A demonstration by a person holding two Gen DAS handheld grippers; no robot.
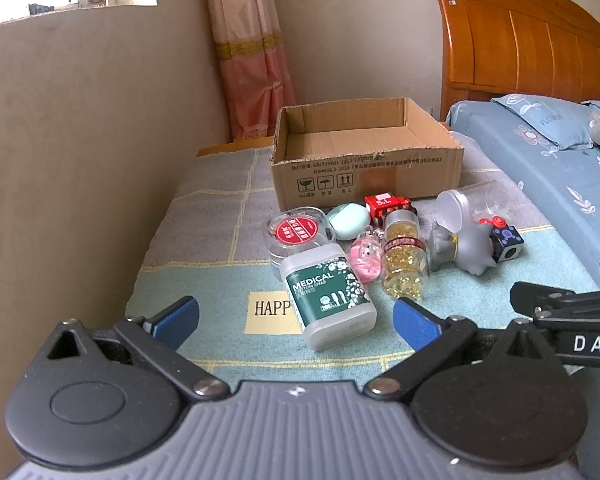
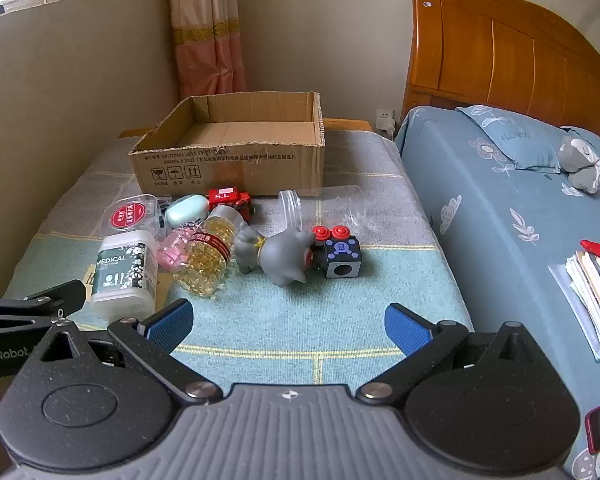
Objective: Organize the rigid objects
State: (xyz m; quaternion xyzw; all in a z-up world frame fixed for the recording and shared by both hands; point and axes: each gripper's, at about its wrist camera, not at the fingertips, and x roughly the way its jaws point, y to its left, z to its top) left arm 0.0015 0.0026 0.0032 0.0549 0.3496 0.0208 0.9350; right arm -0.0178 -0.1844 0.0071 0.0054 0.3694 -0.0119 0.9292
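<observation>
Both our claws, left claw (image 1: 296, 320) and right claw (image 2: 288, 324), hang wide open, holding nothing. The clutter sits before the cardboard box (image 1: 364, 168); only the right view shows the paper stack (image 2: 596, 296) on the bed.

We see our left gripper (image 1: 296, 322) as a grey ribbed body with a small white mark at its top edge, flanked by two round black speckled discs. Black link arms run forward from silver screws to blue ridged fingertips (image 1: 414, 323). Our right gripper (image 2: 288, 322) is built the same, with blue fingertips (image 2: 172, 320). White lettering marks each gripper's black side bar.
</observation>
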